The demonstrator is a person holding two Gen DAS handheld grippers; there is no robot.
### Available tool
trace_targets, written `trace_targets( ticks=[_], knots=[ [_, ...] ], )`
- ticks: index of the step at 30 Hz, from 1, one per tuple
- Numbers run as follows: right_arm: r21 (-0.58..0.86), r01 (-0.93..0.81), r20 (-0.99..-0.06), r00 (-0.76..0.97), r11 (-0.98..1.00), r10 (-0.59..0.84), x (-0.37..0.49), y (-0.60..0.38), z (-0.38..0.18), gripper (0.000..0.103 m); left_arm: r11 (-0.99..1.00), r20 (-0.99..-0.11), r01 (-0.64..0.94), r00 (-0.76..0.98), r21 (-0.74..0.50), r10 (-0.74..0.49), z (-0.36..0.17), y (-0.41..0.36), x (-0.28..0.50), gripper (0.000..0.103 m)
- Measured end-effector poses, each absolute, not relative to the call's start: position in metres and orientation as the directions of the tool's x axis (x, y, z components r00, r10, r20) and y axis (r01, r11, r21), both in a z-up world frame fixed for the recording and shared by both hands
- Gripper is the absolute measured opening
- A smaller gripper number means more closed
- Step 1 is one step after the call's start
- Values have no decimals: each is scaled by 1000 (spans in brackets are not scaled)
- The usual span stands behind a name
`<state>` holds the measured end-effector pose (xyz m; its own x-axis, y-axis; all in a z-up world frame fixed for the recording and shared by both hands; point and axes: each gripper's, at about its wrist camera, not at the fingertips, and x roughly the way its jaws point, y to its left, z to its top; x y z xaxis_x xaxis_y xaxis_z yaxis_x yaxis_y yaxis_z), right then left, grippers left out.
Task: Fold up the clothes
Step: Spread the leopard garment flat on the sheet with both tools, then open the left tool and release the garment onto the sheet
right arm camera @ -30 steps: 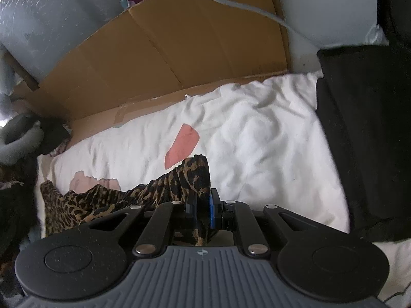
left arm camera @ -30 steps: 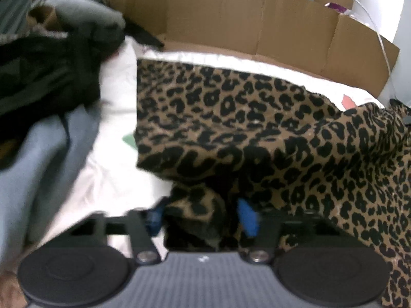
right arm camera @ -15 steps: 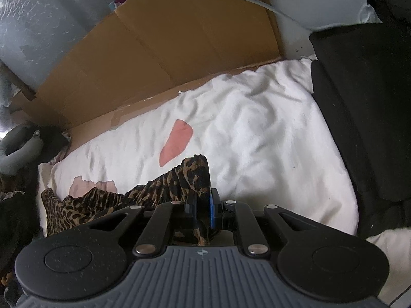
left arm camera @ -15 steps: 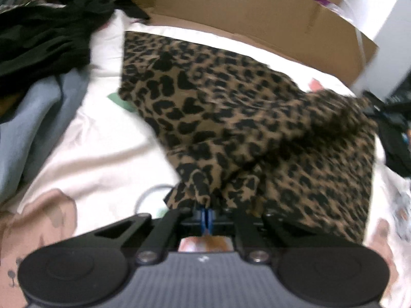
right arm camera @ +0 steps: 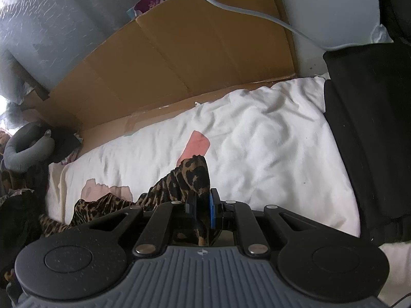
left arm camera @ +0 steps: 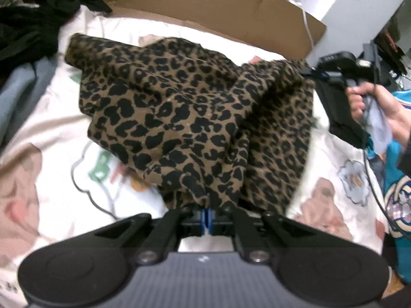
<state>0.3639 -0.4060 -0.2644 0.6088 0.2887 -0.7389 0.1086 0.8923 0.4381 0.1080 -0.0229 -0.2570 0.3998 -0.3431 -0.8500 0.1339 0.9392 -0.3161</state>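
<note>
A brown-and-black leopard-print fabric garment [left arm camera: 195, 118] lies spread over a white cartoon-printed bed sheet [left arm camera: 51, 133], one edge pinched in the closed left gripper [left arm camera: 207, 214] at 6 o'clock. At 3 o'clock a person's hand [left arm camera: 380, 110] holds the right gripper [right arm camera: 203, 209], clamped on the garment's far corner (bunched between blue pads). A brown cardboard sheet [left arm camera: 205, 2] stands at 12 o'clock.

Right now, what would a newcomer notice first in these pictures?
The leopard-print garment spreads over the white printed bedding in mid-picture, pinched at its near edge by the left gripper and at another corner by the right gripper. Brown cardboard lines the bed's far side.
</note>
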Motion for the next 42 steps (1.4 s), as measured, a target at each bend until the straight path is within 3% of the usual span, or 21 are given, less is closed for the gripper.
trace_targets(
  ticks=[8,18,22,28,33,38,42],
  knots=[
    [431,92,-740,605,898,294,364,-404,-263,8,910,-845,72,349,-408,-406,-265,-48,95,2],
    [427,86,-730,621,900,287,363,-408,-259,8,847,-799,140,280,-513,-531,-258,-92,74,2],
    [422,79,-731,619,903,287,363,-408,-260,8,871,-842,161,226,-463,-489,-266,-95,80,7],
    [414,98,-751,599,905,278,360,-410,-271,8,908,-865,146,276,-393,-419,-253,-66,99,31],
    [408,109,-761,589,906,272,360,-412,-275,8,925,-877,152,297,-348,-379,-238,-57,116,33],
    [402,116,-768,583,908,266,358,-412,-280,8,942,-883,217,344,-255,-319,-222,-49,140,45],
    [401,115,-772,576,909,267,358,-412,-282,8,949,-893,240,353,-202,-280,-217,-46,171,45]
  ],
)
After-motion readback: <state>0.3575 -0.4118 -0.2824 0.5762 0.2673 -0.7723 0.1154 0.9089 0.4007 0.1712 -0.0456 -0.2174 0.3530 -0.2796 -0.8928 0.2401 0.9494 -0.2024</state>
